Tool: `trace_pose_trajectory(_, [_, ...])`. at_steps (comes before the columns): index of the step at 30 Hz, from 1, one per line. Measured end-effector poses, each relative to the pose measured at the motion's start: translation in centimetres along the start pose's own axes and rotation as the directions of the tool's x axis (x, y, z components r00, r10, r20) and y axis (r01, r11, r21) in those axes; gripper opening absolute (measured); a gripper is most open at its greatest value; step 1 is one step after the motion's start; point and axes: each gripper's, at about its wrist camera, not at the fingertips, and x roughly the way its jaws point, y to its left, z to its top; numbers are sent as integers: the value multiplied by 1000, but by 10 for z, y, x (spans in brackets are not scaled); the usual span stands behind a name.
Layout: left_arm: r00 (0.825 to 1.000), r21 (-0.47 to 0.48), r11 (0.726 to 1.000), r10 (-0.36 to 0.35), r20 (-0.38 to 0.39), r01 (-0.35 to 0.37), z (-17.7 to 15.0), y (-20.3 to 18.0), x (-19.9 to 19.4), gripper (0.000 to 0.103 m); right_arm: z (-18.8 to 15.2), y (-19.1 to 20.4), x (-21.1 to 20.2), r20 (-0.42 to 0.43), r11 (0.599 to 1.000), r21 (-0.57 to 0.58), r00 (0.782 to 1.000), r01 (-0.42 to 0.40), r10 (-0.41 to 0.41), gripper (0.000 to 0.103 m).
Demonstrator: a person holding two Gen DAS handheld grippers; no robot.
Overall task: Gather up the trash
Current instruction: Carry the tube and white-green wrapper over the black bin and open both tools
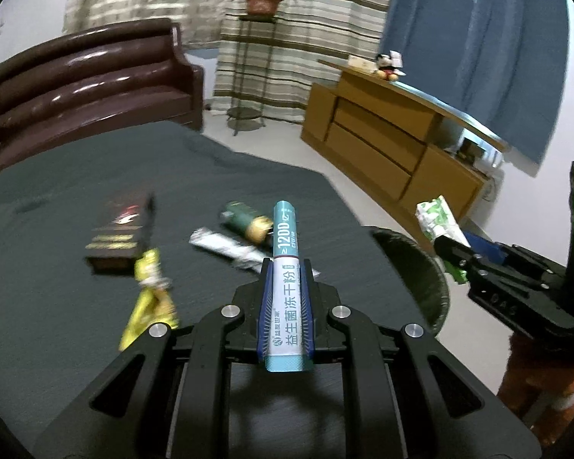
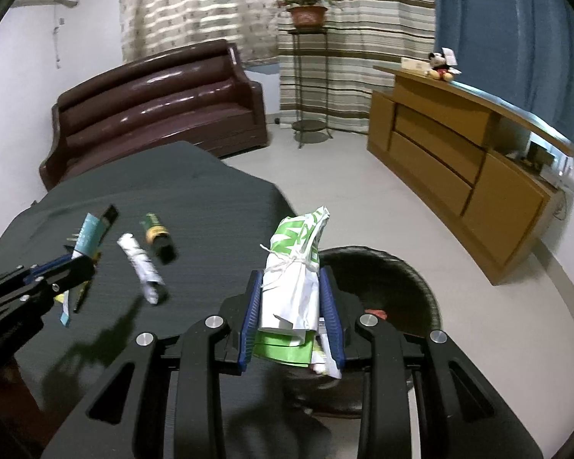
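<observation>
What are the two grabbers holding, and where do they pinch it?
The left gripper pinches a teal-and-white sachet stick along its lower half. The right gripper squeezes a crumpled green-and-white bag around its middle.

A dark brown leather sofa [image 2: 160,103] is sitting at the far left against a white wall [image 2: 23,88], with striped curtains [image 2: 348,65] hanging behind it. A potted plant [image 2: 306,9] is standing on a thin metal stand [image 2: 312,88] before the curtains. To the right, a wooden cabinet [image 2: 459,168] is running along the pale floor [image 2: 356,195] under a blue curtain [image 2: 509,38].
</observation>
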Motion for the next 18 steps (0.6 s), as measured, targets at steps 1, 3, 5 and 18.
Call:
trace_pose_trajectory(1, [1000, 11, 1000, -7, 1, 7, 2, -7, 3, 14, 0, -4, 1, -1, 1000, 5, 1000, 5, -5, 31])
trace_pose_trajectory(3, [1000, 31, 999, -17, 0, 17, 4, -18, 10, 14, -1, -16, 2, -1, 1000, 19, 1000, 13, -13, 31])
trace_pose_trajectory(5, [1000, 48, 998, -31, -5, 31, 7, -31, 18, 14, -2, -28, 5, -3, 999, 34, 1000, 18, -18, 31])
trace_pose_trajectory(18, [994, 129, 987, -84, -66, 92, 17, -91, 71, 14, -6, -69, 19, -24, 994, 103, 999, 47, -45, 31])
